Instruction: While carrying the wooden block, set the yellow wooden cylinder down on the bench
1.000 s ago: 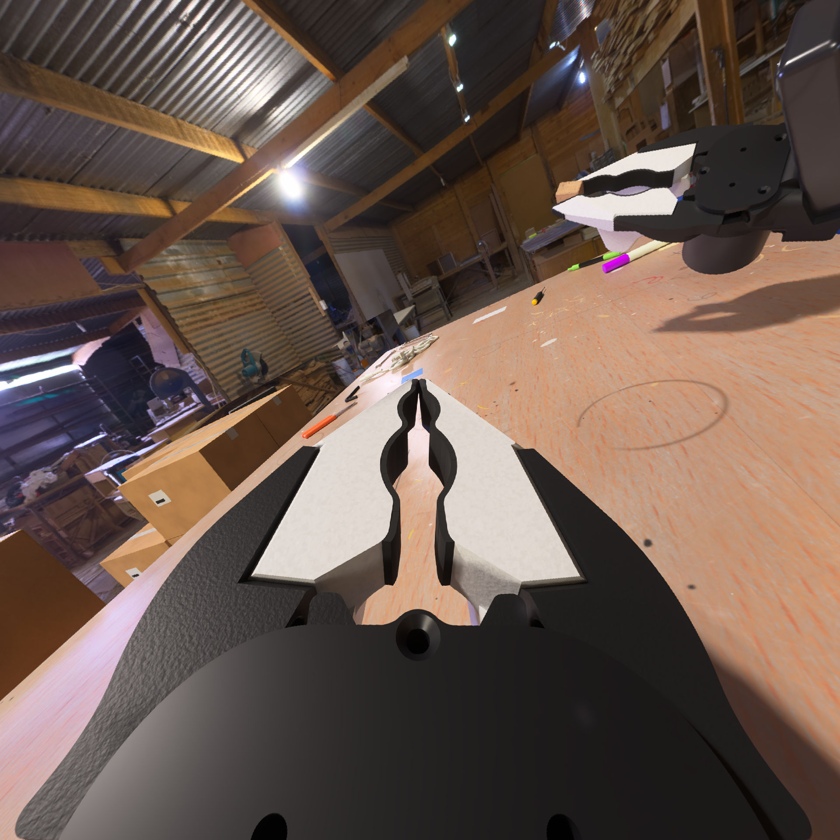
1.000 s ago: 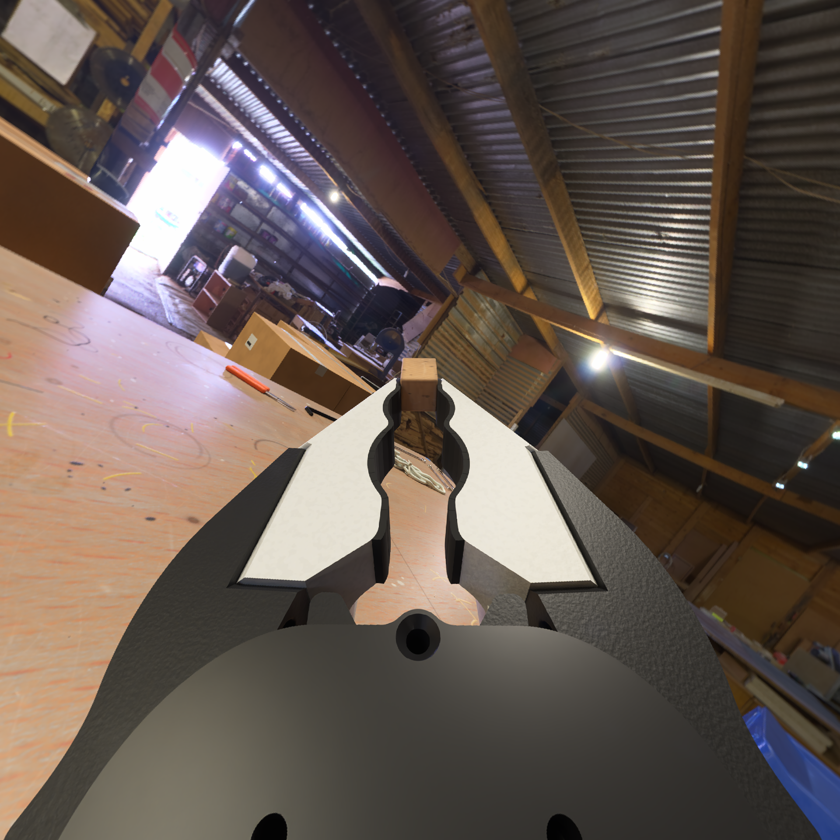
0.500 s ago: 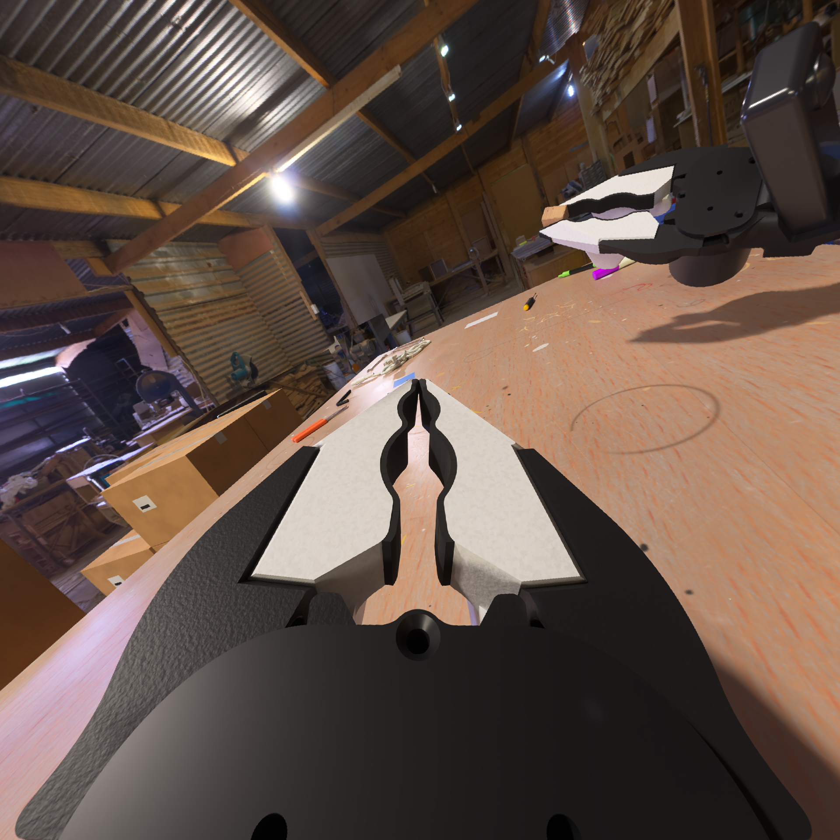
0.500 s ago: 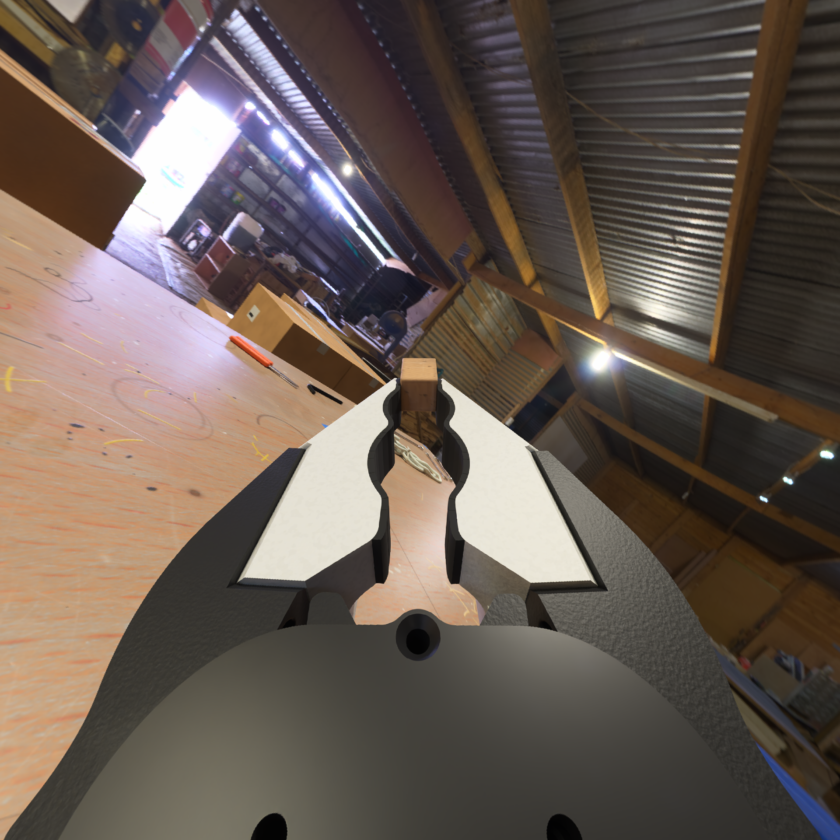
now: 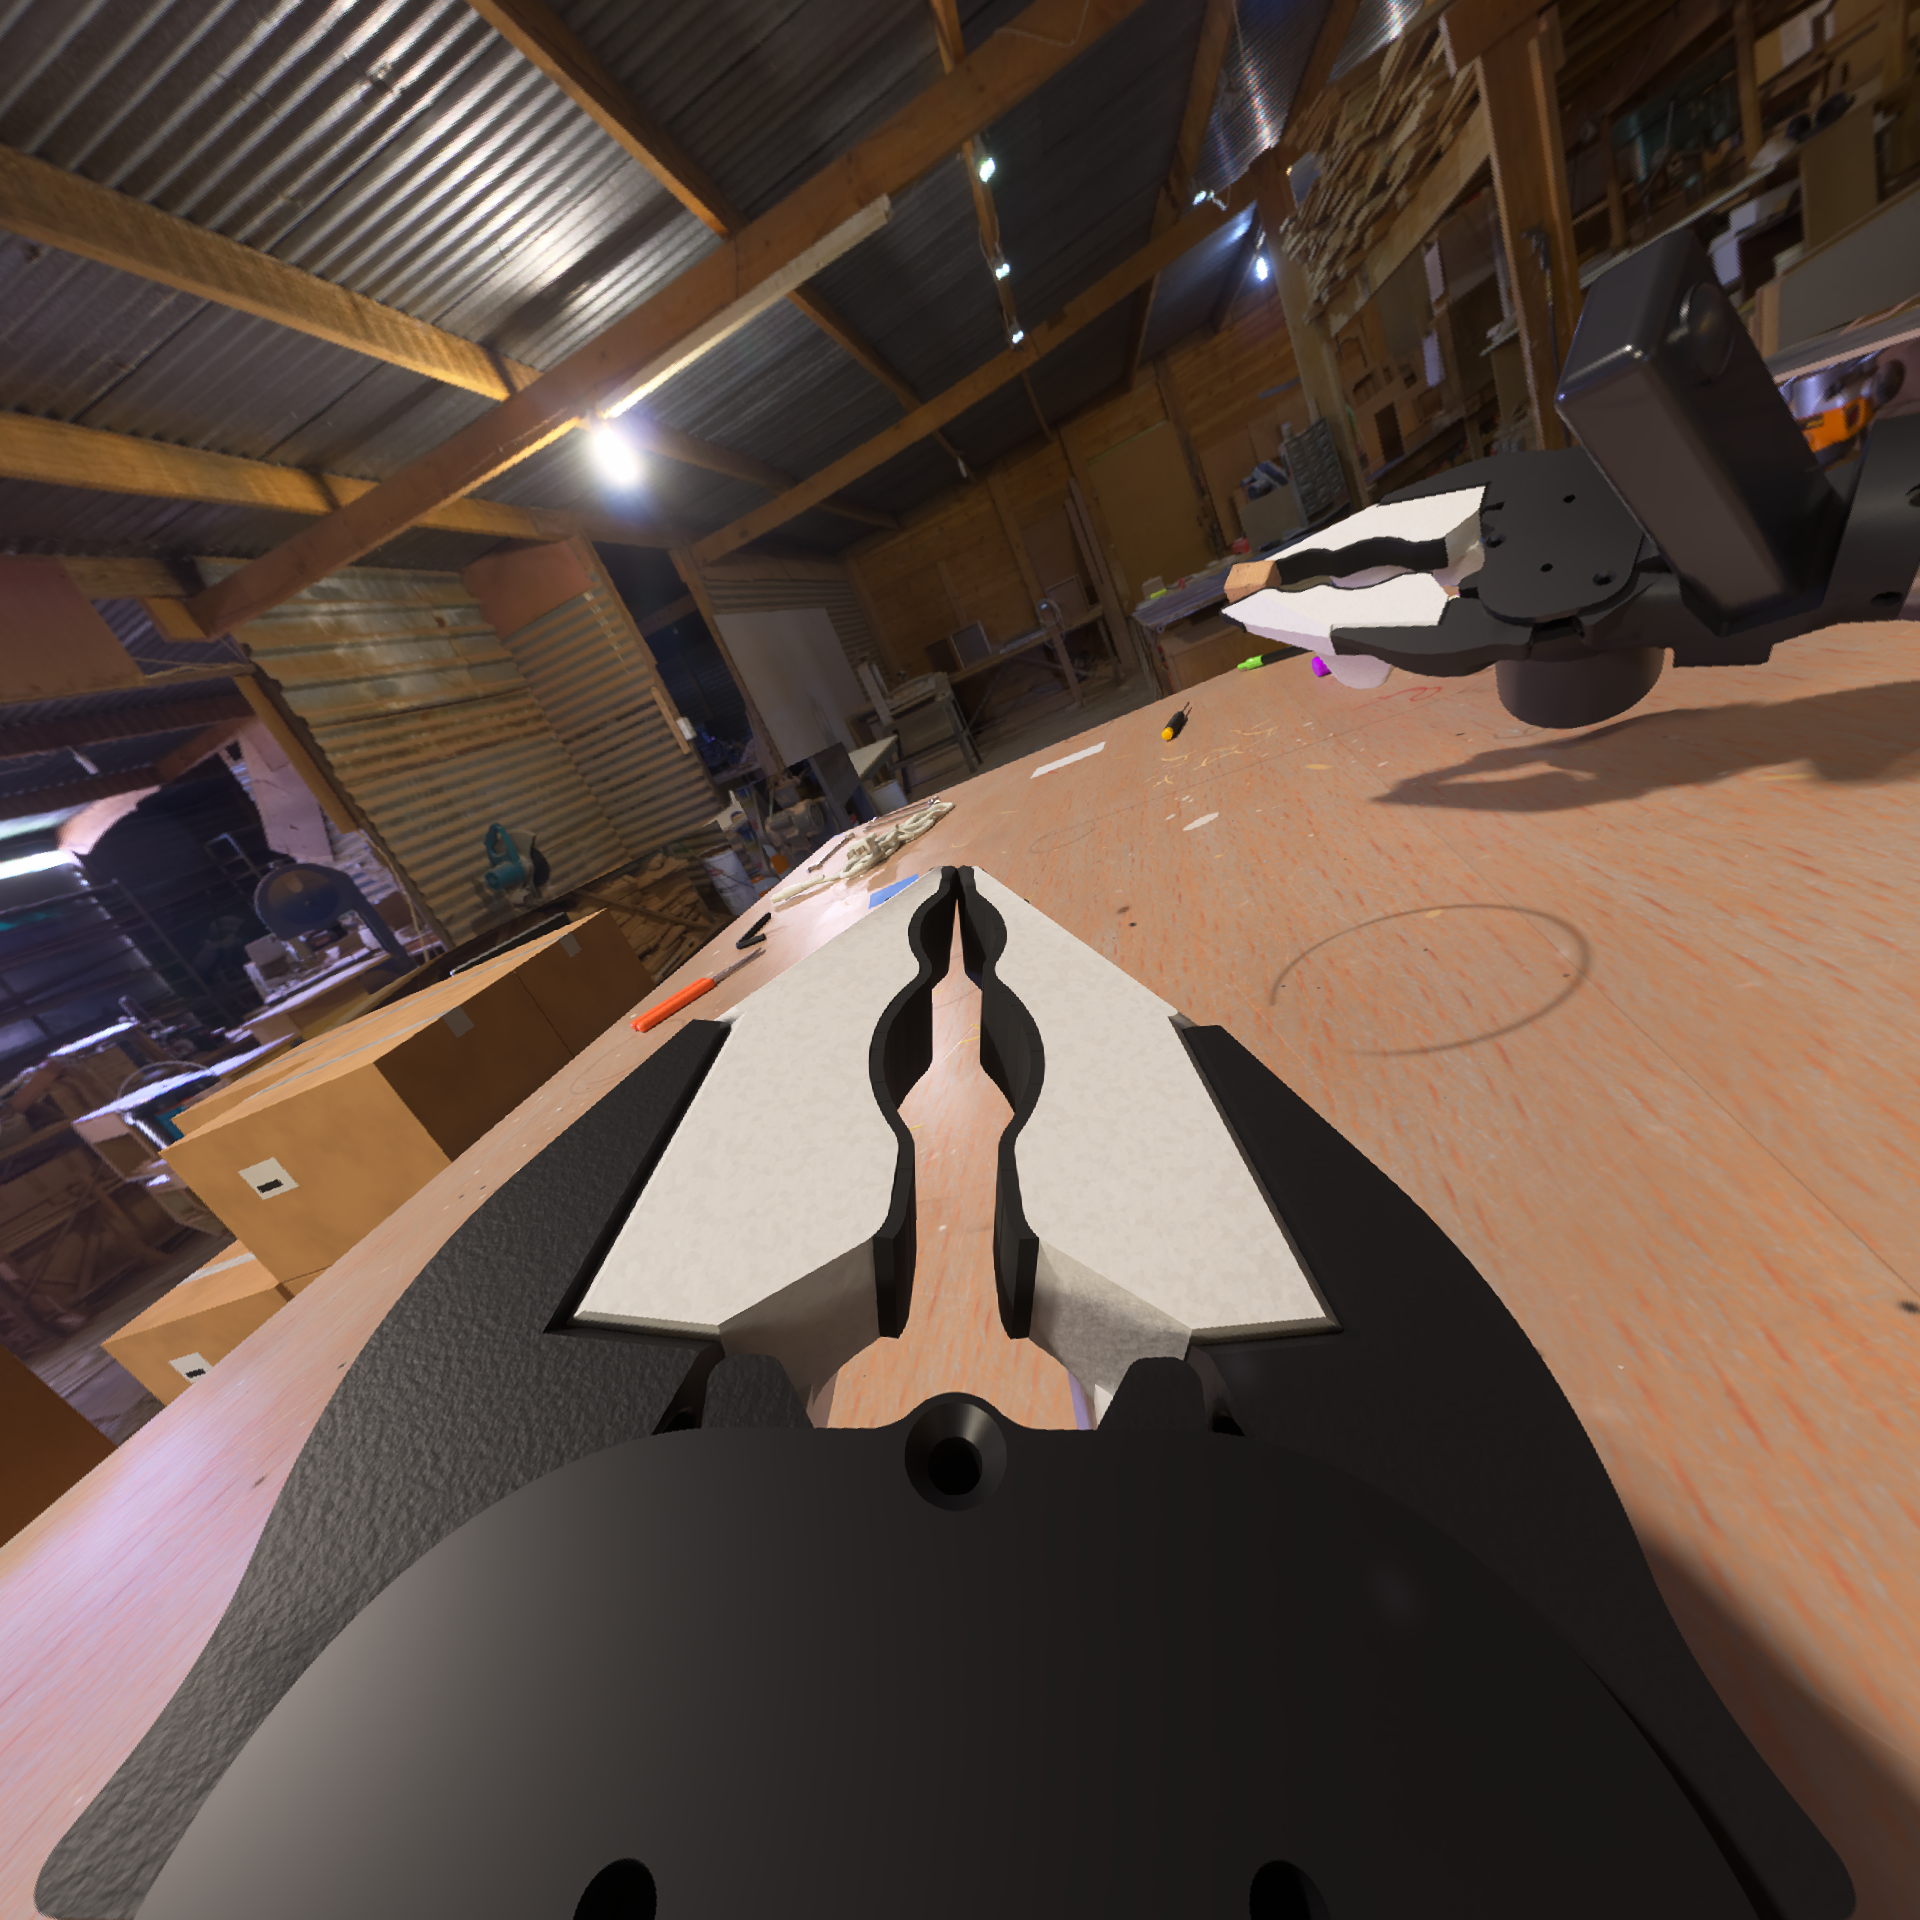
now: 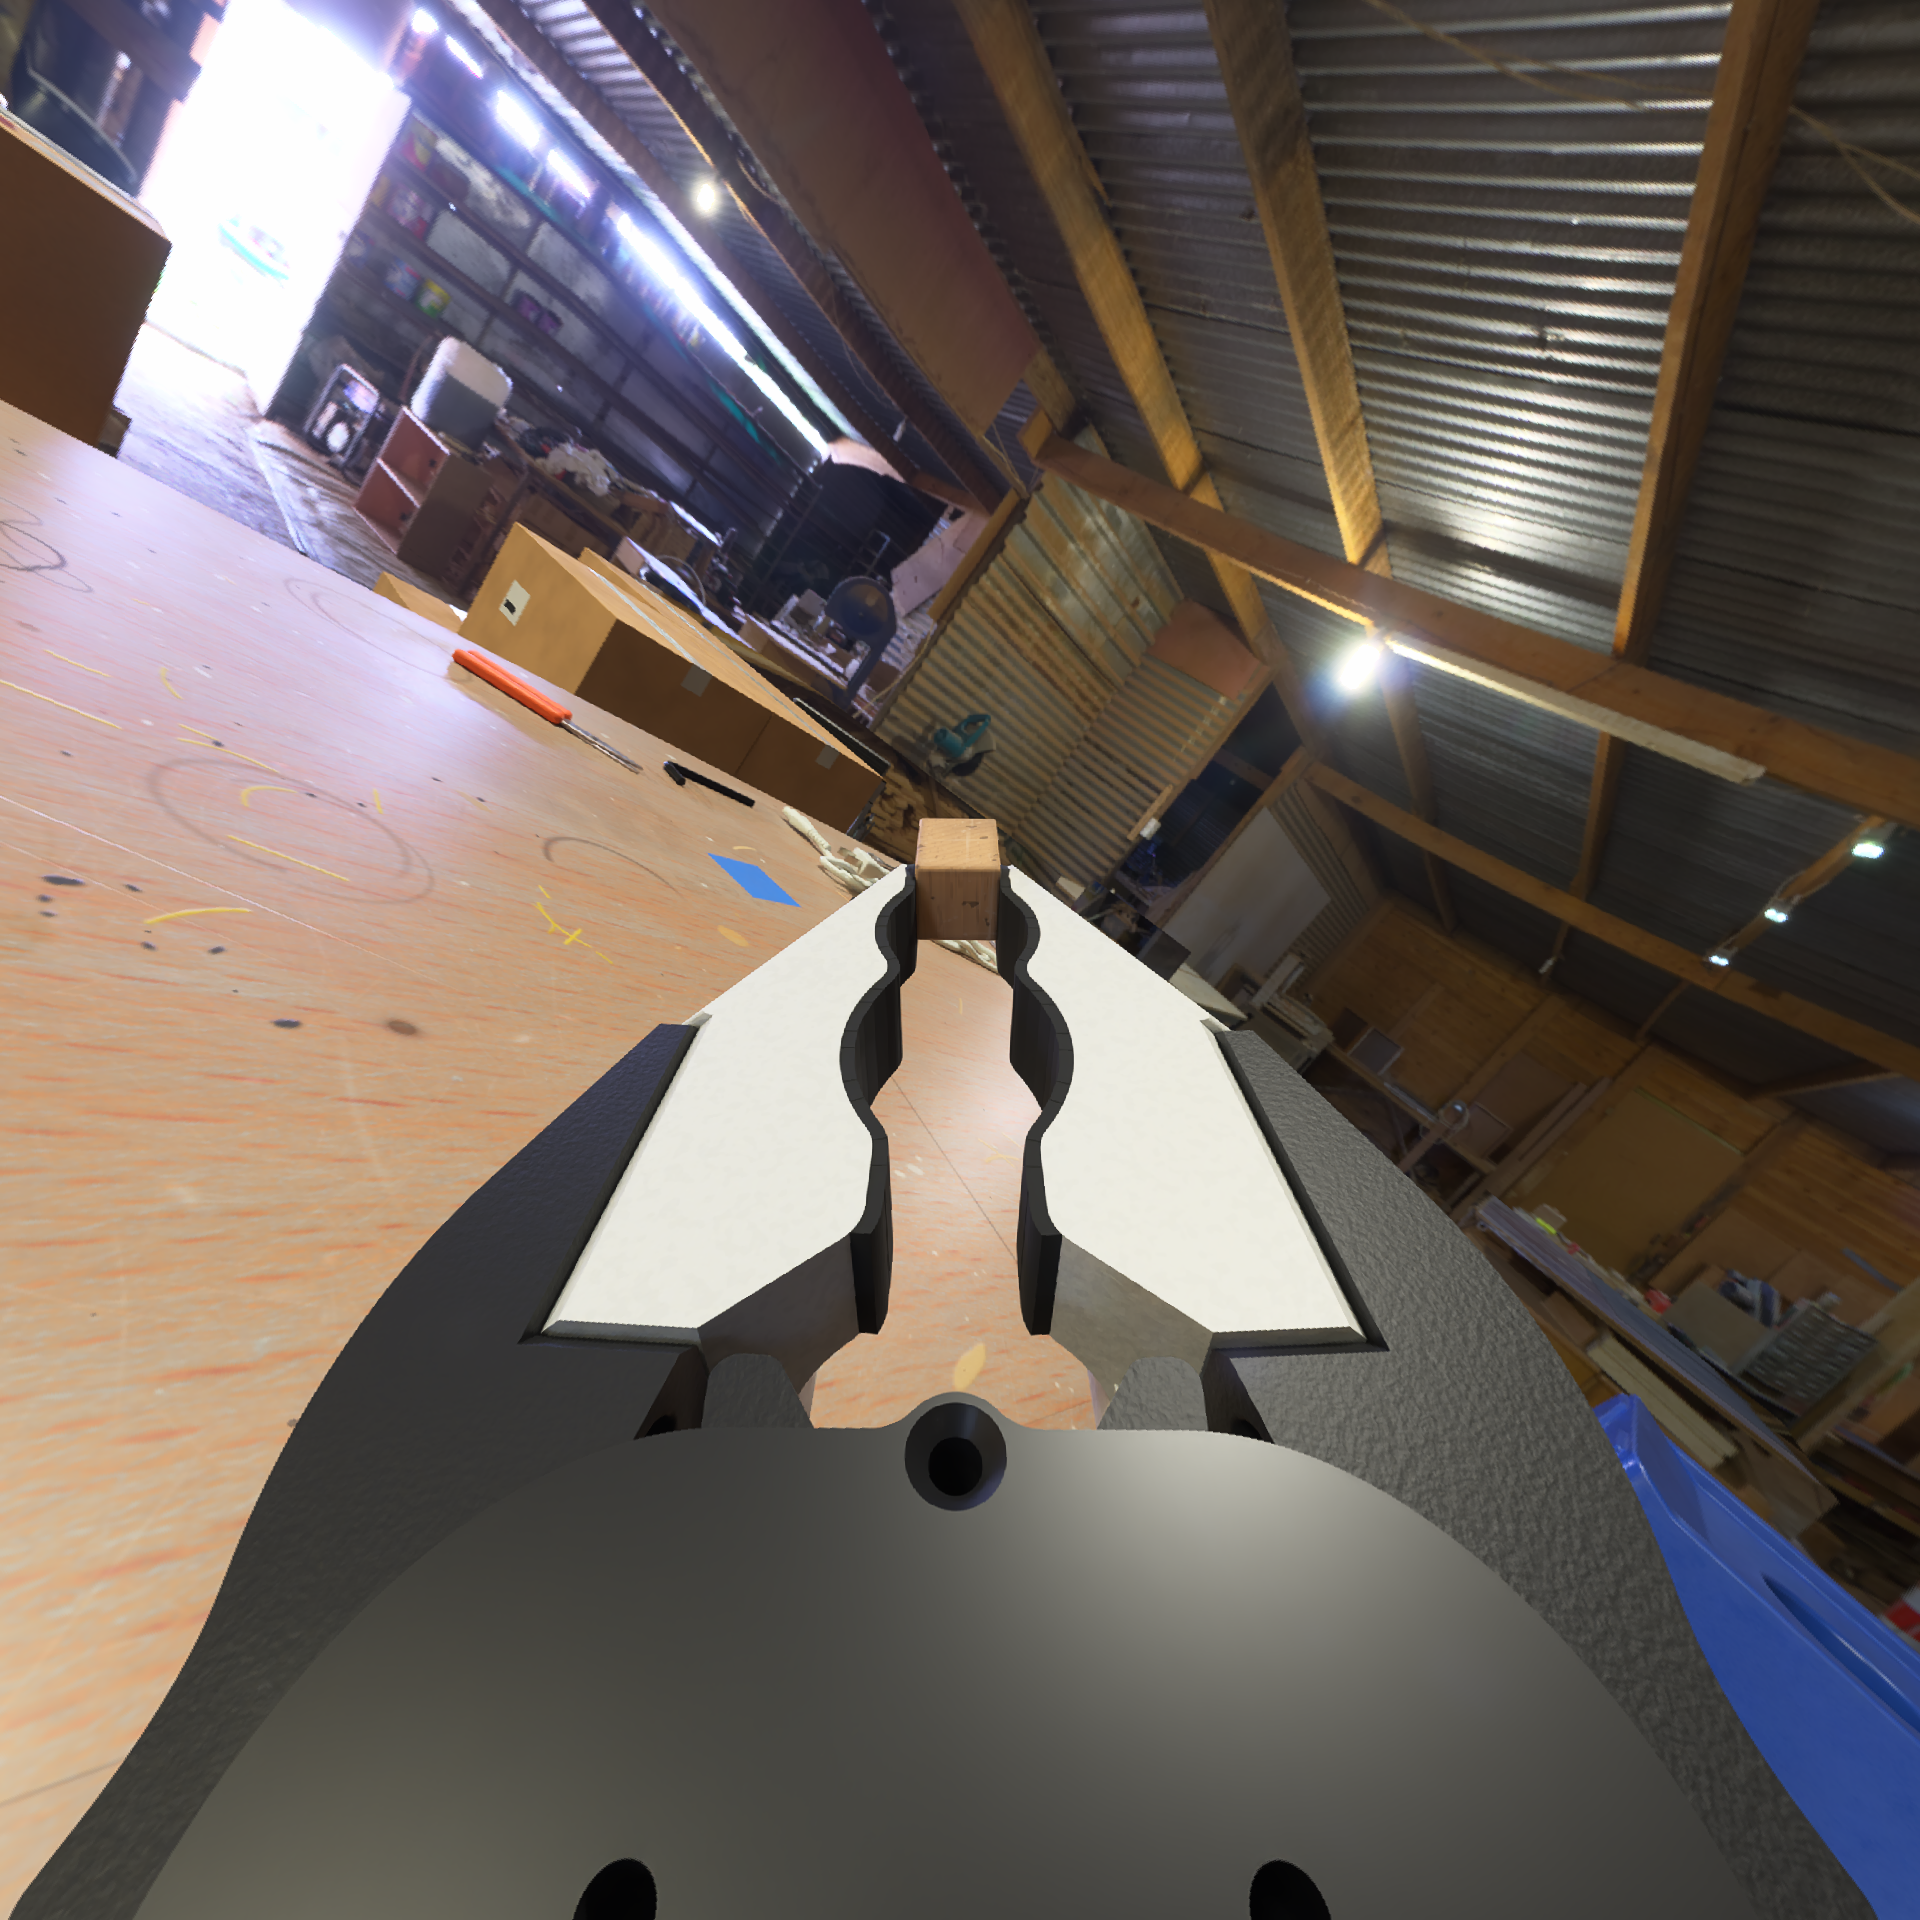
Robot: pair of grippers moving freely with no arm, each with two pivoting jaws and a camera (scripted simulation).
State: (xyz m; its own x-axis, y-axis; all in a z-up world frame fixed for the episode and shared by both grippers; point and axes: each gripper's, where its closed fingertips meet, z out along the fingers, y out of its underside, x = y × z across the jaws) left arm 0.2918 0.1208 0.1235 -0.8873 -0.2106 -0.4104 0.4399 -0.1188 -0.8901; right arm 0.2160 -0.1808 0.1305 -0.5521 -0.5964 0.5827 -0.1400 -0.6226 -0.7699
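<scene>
My right gripper (image 6: 957,883) is shut on a small light wooden block (image 6: 957,878), pinched at the fingertips and held above the bench (image 6: 260,1091). It also shows in the left wrist view (image 5: 1242,601) at the upper right, hovering over the bench with the block (image 5: 1250,575) at its tips. My left gripper (image 5: 956,883) is shut with nothing between its fingers, low over the plywood bench (image 5: 1455,1195). No yellow cylinder shows in either view.
An orange-handled screwdriver (image 5: 675,1006) and a black marker (image 5: 750,930) lie near the bench's left edge, with cardboard boxes (image 5: 395,1101) beyond it. A blue patch (image 6: 753,881), a rope pile (image 5: 883,836) and coloured markers (image 5: 1262,661) lie farther off. A blue bin (image 6: 1766,1662) is at the lower right.
The right gripper has tilted down toward the bench with the block still held, and it sits farther right in the left wrist view. The left gripper has stayed shut and turned slightly.
</scene>
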